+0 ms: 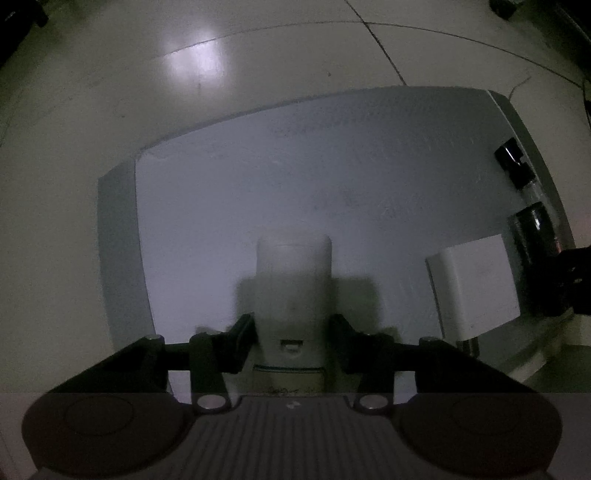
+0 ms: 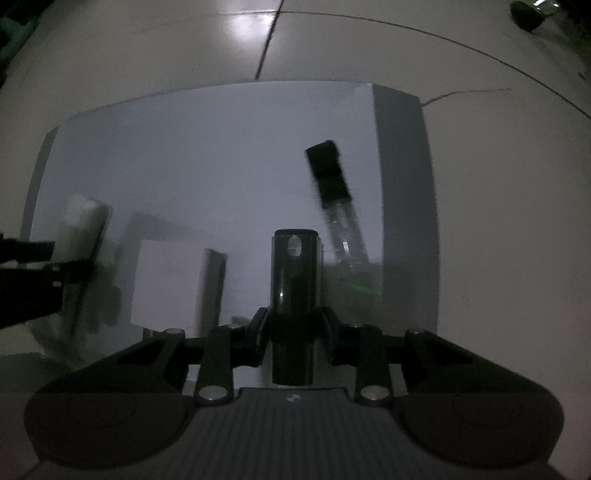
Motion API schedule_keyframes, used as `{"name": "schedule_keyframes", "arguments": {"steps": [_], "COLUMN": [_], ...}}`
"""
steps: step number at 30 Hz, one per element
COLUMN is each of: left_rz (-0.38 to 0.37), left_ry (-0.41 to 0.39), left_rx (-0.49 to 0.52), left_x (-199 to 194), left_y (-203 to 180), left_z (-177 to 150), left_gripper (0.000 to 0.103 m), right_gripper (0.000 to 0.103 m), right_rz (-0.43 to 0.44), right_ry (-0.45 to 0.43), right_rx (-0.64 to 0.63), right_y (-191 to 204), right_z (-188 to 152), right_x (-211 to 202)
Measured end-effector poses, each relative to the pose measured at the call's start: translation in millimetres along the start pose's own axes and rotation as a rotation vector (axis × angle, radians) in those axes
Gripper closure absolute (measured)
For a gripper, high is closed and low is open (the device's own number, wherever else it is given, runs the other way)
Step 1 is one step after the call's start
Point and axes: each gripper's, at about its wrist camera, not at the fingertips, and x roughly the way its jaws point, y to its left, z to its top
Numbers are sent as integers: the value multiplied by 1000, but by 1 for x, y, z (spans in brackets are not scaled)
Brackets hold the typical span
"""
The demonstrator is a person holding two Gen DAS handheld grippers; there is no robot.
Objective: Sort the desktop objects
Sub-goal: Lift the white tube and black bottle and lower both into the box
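My left gripper [image 1: 293,338] is shut on a white cylindrical bottle [image 1: 294,280] and holds it over the pale desk top [image 1: 229,206]. My right gripper [image 2: 294,334] is shut on a black cylindrical bottle [image 2: 294,280] above the same desk top [image 2: 192,155]. A white box [image 1: 476,284] stands on the desk at the right; it also shows in the right wrist view [image 2: 173,284]. A bottle with a black cap and clear body [image 2: 332,192] lies near the desk's right edge; it also shows in the left wrist view [image 1: 515,166].
The desk stands on a pale tiled floor [image 1: 110,92] with dark grout lines. The left gripper with its white bottle [image 2: 79,225] shows at the left of the right wrist view. A dark object [image 2: 528,14] sits on the floor at the far right.
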Motion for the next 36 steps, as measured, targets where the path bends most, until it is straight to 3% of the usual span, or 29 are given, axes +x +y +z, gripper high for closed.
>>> {"name": "schedule_keyframes", "arguments": {"steps": [3,6,8,16,21,25,27,32,36], "left_rz": [-1,-5,1,2,17,14,52,40,15], "left_ry": [-7,-14,-18,-46,-84,-102,-142,-205,-180], "left_rx": [-6,-16,-20,-43,-87,-101,-71,-33,-85], "left_x": [1,-37,-35,-96,-161,-186,-202,-209,-208], "left_y": [-6,-48,-47,-42,-52,-52,-63,-71,-72], "left_z": [2,-2,23,41,16,-5,-27,-73,-104], "left_gripper": [63,63,63,63,63,63,63,63,63], "right_gripper": [72,72,72,72,72,72,72,72,72], "right_rz": [0,4,9,32,36,58,74,108,124], "right_ry": [-9,-23,-37,-83,-111,-117,-117,-96,-75], "right_rx": [29,53,65,111,89,59,45,6,-55], "right_y": [-4,-11,-11,-8,5,27,38,56,75], "right_z": [3,5,8,17,4,-20,-37,-76,-112], "right_x": [-3,-15,-22,-73,-125,-158,-170,-187,-178]}}
